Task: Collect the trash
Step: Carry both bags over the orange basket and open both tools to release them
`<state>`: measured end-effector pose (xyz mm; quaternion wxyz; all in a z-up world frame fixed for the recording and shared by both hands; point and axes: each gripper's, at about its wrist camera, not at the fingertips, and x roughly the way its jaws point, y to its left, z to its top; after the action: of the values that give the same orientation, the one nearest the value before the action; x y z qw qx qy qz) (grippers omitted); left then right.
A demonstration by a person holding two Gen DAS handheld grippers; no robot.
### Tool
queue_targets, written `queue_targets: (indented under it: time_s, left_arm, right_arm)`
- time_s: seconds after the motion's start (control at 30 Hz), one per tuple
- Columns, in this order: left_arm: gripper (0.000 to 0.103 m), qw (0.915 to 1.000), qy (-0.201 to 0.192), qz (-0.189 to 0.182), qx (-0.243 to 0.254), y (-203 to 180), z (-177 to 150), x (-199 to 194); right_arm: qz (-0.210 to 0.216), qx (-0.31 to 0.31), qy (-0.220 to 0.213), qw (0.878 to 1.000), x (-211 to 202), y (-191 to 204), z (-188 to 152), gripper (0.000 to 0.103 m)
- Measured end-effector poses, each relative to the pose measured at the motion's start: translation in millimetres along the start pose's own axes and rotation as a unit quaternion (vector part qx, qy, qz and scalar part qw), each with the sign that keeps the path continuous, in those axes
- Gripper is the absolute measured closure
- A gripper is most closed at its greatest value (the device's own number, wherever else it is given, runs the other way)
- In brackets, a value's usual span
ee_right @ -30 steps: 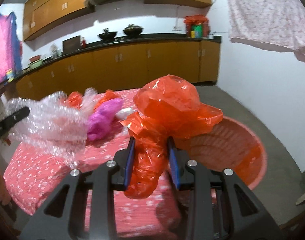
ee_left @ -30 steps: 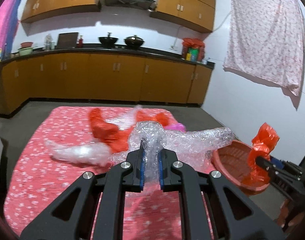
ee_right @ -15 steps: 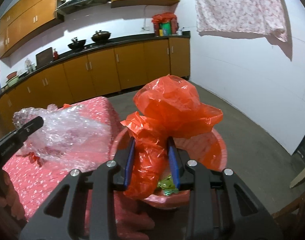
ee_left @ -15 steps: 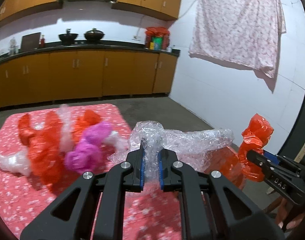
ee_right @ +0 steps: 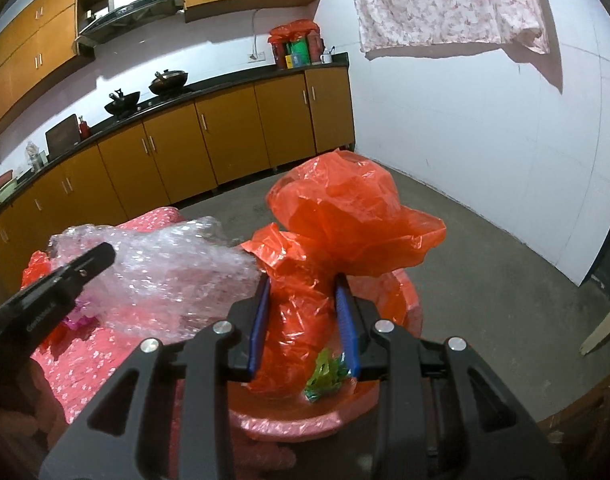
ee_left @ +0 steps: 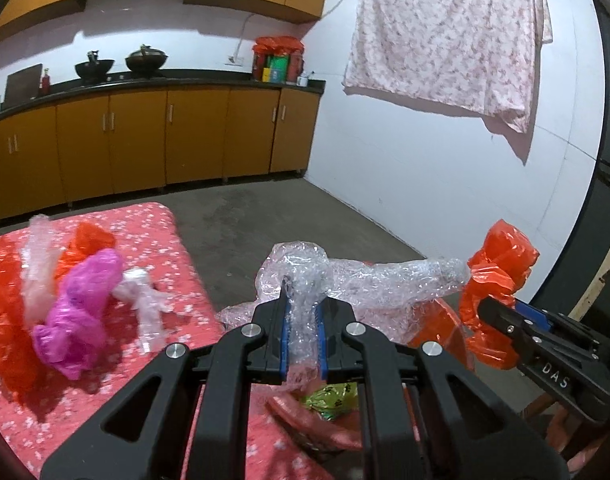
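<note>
My left gripper [ee_left: 303,312] is shut on a clear bubble wrap sheet [ee_left: 369,276] and holds it above the red basket [ee_left: 441,320]. My right gripper [ee_right: 305,304] is shut on an orange plastic bag [ee_right: 345,216] over the same basket [ee_right: 405,304]. A green wrapper [ee_right: 325,372] lies inside the basket; it also shows in the left wrist view [ee_left: 333,396]. The right gripper [ee_left: 489,308] with its orange bag [ee_left: 501,264] shows at the right of the left wrist view. The bubble wrap [ee_right: 165,272] shows at the left of the right wrist view.
A table with a red flowered cloth [ee_left: 153,232] holds more trash: a purple bag [ee_left: 85,300], orange bags [ee_left: 5,300] and clear plastic [ee_left: 145,300]. Kitchen cabinets [ee_left: 145,140] line the far wall. A white wall [ee_left: 425,160] with a hung cloth stands to the right.
Both grippers have swung right, away from the table, and now hold the bubble wrap and the orange bag over the red basket. The green wrapper has come into view.
</note>
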<state>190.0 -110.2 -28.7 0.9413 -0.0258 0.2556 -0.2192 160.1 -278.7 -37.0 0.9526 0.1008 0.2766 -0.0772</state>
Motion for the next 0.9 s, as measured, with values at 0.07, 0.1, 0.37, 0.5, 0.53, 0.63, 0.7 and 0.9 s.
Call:
queue_targets:
  time_s: [0.07, 0.1, 0.37, 0.5, 0.53, 0.63, 0.7, 0.9]
  left_arm:
    - [0.093, 1.0, 0.006, -0.003, 0.003, -2.8, -0.9, 7.9]
    - [0.093, 0.9999, 0.008, -0.005, 0.005, -5.8, -0.2, 12.3]
    - [0.093, 0.9995, 0.029, -0.011, 0.012, -10.8, -2.6, 34.6]
    - [0.093, 0.999, 0.039, -0.012, 0.02, -15.4, -2.5, 44.4]
    - [0.093, 0.9988, 0.042, -0.012, 0.02, -16.0, -3.2, 46.5]
    - [0.093, 0.9985, 0.05, -0.011, 0.019, -16.1, -5.1, 52.3]
    - [0.092, 0.9983, 0.054, -0.011, 0.019, -15.6, -6.0, 54.1]
    - [0.066, 0.9983, 0.056, -0.013, 0.011, -10.6, -6.3, 52.9]
  right_arm:
    - [-0.002, -0.002, 0.002, 1.0, 5.2, -1.1, 0.5, 0.071]
    - [-0.003, -0.003, 0.003, 1.0, 6.4, 0.6, -0.1, 0.071]
    - [-0.003, 0.0, 0.014, 1.0, 25.5, 0.3, 1.0, 0.071]
    - [-0.001, 0.001, 0.02, 1.0, 33.0, 0.6, 0.8, 0.071]
    - [0.0, 0.002, 0.021, 1.0, 34.4, 0.0, 1.5, 0.071]
    - [0.003, 0.002, 0.024, 1.0, 38.9, -1.3, 3.0, 0.07]
    - [0.005, 0.001, 0.025, 1.0, 40.6, -2.9, 3.6, 0.068]
    - [0.014, 0.002, 0.023, 1.0, 42.1, -1.0, 3.8, 0.066]
